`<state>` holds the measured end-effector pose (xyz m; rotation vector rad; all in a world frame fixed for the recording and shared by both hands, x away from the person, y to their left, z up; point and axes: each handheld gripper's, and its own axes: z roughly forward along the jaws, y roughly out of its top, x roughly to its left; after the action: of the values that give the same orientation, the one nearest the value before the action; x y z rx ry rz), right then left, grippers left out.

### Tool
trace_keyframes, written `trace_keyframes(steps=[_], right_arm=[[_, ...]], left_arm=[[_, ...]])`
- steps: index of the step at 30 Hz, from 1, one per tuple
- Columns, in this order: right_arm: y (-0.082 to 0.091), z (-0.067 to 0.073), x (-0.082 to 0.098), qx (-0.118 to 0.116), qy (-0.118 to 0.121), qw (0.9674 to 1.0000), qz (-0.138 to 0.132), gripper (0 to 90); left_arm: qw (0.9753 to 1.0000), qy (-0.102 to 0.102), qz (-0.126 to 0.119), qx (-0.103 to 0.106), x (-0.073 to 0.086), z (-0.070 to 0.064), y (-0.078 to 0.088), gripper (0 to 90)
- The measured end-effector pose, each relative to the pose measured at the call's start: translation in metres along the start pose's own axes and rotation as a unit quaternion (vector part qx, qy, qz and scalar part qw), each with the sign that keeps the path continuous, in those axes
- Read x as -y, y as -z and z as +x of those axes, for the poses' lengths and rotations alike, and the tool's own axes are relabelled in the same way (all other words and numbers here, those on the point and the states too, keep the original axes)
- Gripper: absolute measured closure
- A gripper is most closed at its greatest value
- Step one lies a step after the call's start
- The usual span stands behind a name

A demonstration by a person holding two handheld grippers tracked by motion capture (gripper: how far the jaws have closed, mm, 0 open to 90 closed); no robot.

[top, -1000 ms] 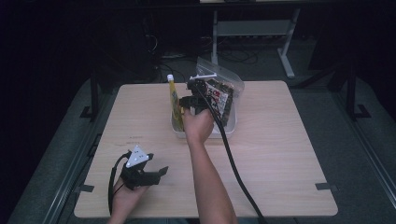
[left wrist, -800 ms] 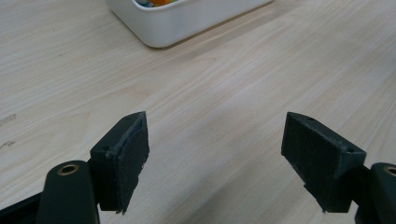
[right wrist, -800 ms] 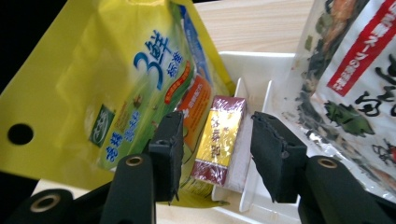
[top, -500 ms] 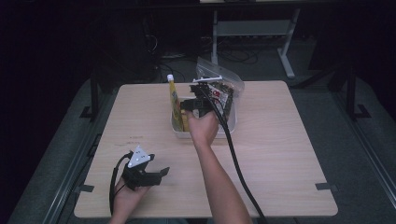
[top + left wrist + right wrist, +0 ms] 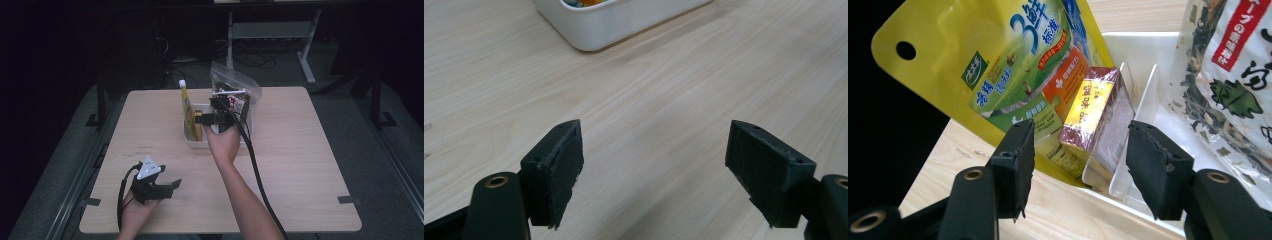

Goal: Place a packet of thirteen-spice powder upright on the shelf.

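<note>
The right gripper (image 5: 1075,167) is standing half open just short of the small box (image 5: 1096,117), which is leaning in the white bin (image 5: 1135,42) against the yellow pouch (image 5: 998,65); its jaws have just been opening, gripping nothing. Risk: a jaw is liable to snag the pouch (tipping it). The left gripper (image 5: 654,172) is resting wide open, empty.

High view: above your side, looking forward and down over whole bench (image 5: 300,165). Left tool (image 5: 654,165) camera: low, close over bench, facing white bin (image 5: 624,25). Right tool (image 5: 1080,165) camera: close at same bin (image 5: 1143,45).
</note>
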<state>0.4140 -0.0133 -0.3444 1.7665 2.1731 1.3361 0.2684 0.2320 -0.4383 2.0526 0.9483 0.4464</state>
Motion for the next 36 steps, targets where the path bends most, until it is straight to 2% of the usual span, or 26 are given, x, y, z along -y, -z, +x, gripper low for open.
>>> trace_keyframes(steps=[8, 23, 26, 36], right_arm=[[0.008, -0.003, 0.007, -0.022, 0.005, 0.9997, 0.008, 42.5], [0.022, -0.011, 0.018, -0.035, 0.012, 0.9992, 0.013, 42.0], [0.025, -0.014, 0.023, -0.035, 0.018, 0.9991, 0.016, 41.8], [0.028, -0.023, 0.041, -0.042, 0.016, 0.9985, 0.030, 40.7]], left_arm=[[1.0000, 0.000, -0.001, 0.001, 0.000, -0.001, 0.001, 22.5], [1.0000, 0.003, -0.003, 0.000, 0.000, 0.000, 0.002, 22.4], [1.0000, 0.004, -0.003, -0.001, 0.001, 0.001, 0.002, 21.9], [1.0000, 0.004, -0.003, 0.001, 0.001, 0.000, 0.002, 21.2]])
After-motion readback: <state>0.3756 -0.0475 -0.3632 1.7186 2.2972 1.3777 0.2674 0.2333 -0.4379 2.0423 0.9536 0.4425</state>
